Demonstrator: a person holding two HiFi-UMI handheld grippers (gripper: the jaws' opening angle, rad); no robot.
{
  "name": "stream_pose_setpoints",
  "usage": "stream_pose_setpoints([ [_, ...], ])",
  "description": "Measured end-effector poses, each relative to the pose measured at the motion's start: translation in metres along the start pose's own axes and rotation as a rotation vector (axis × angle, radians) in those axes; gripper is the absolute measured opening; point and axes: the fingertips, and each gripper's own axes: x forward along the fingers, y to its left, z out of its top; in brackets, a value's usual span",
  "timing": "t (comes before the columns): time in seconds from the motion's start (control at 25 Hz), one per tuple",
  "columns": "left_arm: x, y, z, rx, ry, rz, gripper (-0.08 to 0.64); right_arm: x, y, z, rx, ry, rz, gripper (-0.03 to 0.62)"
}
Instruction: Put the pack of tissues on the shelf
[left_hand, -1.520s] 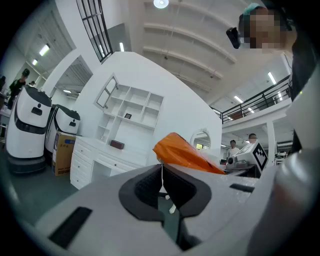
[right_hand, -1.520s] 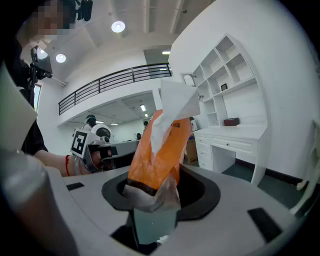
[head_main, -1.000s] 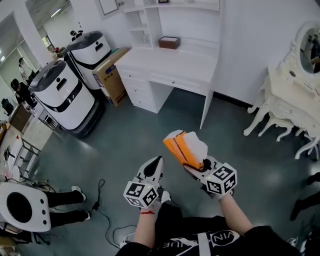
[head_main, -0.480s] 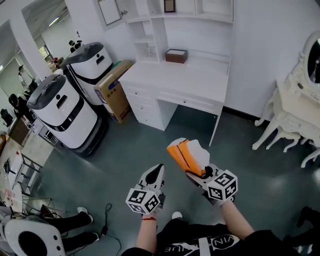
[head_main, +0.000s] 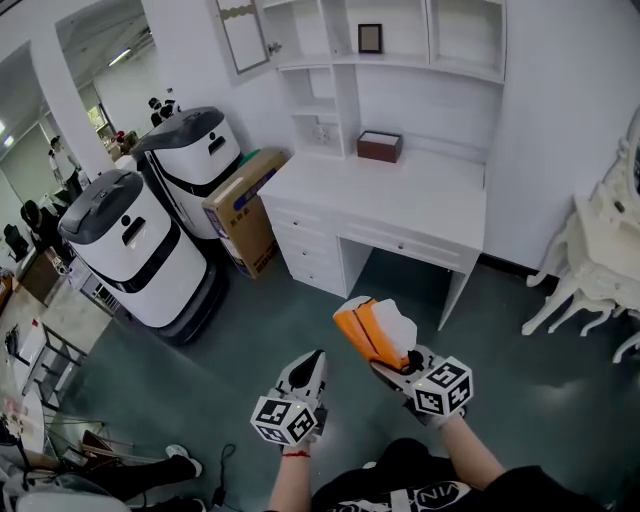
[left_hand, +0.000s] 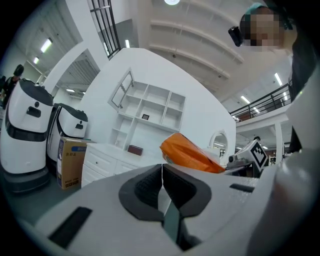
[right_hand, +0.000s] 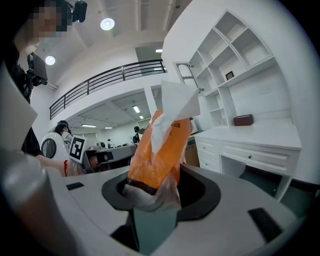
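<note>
An orange pack of tissues (head_main: 372, 330) with a white sheet sticking out of its top stands clamped in my right gripper (head_main: 398, 362), which is shut on its lower end. In the right gripper view the tissue pack (right_hand: 160, 150) rises from between the jaws, pointing toward the white shelf unit (right_hand: 227, 55). My left gripper (head_main: 308, 372) hovers beside it to the left, its jaws pressed together with nothing in them (left_hand: 161, 182). The shelf unit (head_main: 400, 40) sits over a white desk (head_main: 400, 195) ahead of me, several steps away.
A brown box (head_main: 379, 146) lies on the desk and a small framed picture (head_main: 370, 38) stands in a shelf cubby. Two white and black robots (head_main: 130, 240) and a cardboard carton (head_main: 245, 205) stand left of the desk. A white dressing table (head_main: 600, 270) is at right.
The desk and shelves have drawn closer and higher shelf cubbies have come into sight. Both grippers keep the same places before me, the right one still clamping the pack.
</note>
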Motion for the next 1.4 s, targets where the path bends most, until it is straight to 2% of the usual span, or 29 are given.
stream_pose_setpoints([
  [0.48,0.066,0.095,0.027,-0.03,-0.018,0.035,0.011,0.1,-0.068,0.042,0.0,0.04,0.011,0.183],
  [0.88,0.168,0.186,0.06,-0.025,0.002,0.024,0.011,0.193,-0.149,0.098,0.01,0.045,0.008,0.183],
  [1.12,0.221,0.222,0.075,-0.026,0.001,0.004,0.011,0.234,-0.189,0.121,0.009,0.043,0.006,0.183],
  [1.4,0.258,0.251,0.076,-0.037,0.014,0.012,0.011,0.265,-0.217,0.135,0.016,0.046,0.018,0.183],
])
